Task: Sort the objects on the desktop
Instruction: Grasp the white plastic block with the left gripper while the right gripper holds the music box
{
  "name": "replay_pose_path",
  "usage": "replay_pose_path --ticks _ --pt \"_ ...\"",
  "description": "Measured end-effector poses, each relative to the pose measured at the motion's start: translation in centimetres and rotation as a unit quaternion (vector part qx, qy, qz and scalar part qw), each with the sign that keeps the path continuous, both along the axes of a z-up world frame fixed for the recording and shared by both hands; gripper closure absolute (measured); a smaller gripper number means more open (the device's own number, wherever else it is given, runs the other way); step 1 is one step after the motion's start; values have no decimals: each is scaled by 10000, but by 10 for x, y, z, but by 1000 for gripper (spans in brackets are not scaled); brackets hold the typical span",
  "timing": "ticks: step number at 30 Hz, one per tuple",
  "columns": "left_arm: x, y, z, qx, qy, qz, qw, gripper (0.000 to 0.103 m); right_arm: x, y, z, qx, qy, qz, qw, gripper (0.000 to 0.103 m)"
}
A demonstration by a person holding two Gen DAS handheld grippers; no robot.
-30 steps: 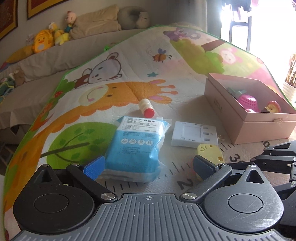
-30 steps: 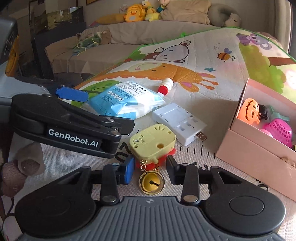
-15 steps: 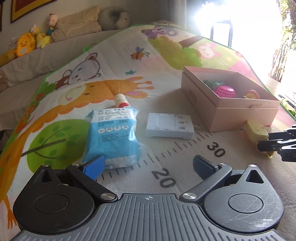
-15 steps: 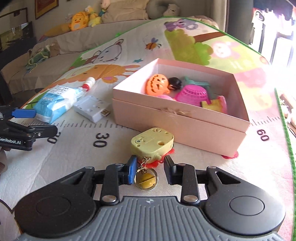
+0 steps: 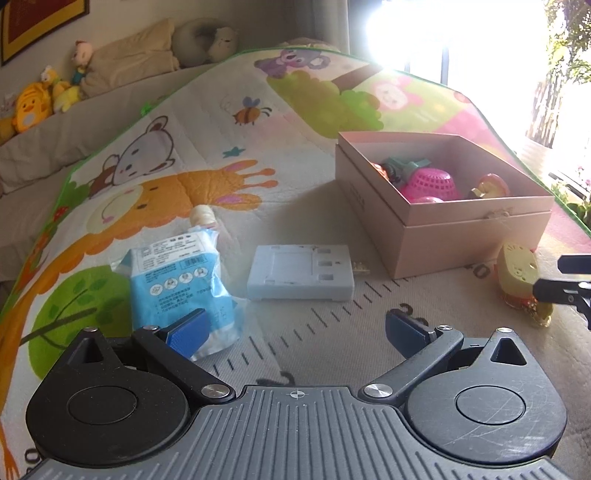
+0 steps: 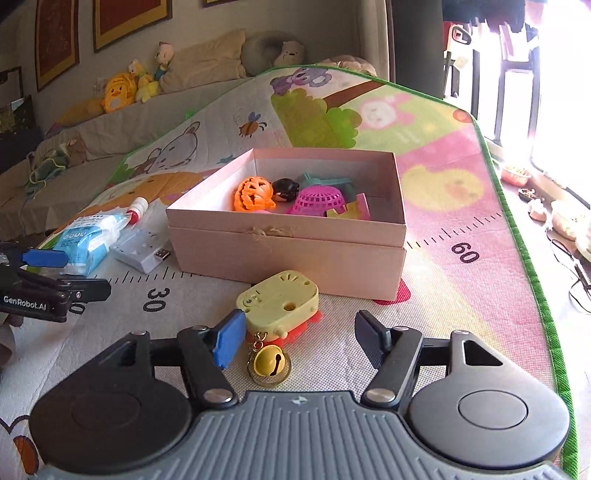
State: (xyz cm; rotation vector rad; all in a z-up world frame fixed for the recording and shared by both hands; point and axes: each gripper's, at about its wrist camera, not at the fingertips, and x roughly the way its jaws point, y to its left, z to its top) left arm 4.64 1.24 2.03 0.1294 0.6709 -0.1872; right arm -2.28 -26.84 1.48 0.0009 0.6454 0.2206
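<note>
Strong daylight from the window [image 5: 461,33] burns out the upper right of both views and casts a pale haze over the play mat [image 5: 258,122]. Fisheye distortion bends the edges. The left side stays dimmer, with soft shadows.

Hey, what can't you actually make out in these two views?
- Left view: window area blown out by glare.
- Left view: right gripper cut off by the frame edge; its opening jaws show only in the right view.
- Both views: pink box walls hide the toys' lower parts.
- Both views: blue pack print too small to read.
</note>
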Motion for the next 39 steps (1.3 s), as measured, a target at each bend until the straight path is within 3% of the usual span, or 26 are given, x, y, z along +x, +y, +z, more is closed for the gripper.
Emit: replay_pose_path --ticks 7,11,13,17,19,22,24,27,31,35,39 --pt "58 -23 -8 346 136 -289 9989 0 -6 -1 4 -81 -92 -7 9999 27" --pt "68 -9 -12 -5 376 -139 9992 0 -8 -9 16 -49 -234 34 9997 19" --pt "63 -4 -12 -59 314 -124 9994 9 -4 -16 26 48 -336 22 9994 18" --pt "47 0 -10 -169 356 -231 9990 9 23 -36 44 381 -471 -171 9980 7" --pt "31 -2 -9 -148 366 -395 9984 9 46 -41 45 312 -397 -259 9984 7" --pt "-2 -7 -7 -227 405 -844 9954 8 77 -44 40 327 -152 -315 9989 12" --pt "-23 -11 -7 -253 419 -1121 9925 8 93 -40 37 474 73 -153 9987 27" --pt "-43 -17 -7 -69 301 -1307 9909 6 102 -26 35 381 14 -133 9992 25" --pt "-49 -24 -6 189 86 -1430 9895 3 94 -17 41 673 -52 356 9971 25" --pt "-48 -25 -6 153 108 -1425 9896 2 58 -6 53 150 -492 681 9963 18" --pt "-49 -26 -8 123 142 -1450 9893 1 32 4 39 -282 -196 1352 9902 16"
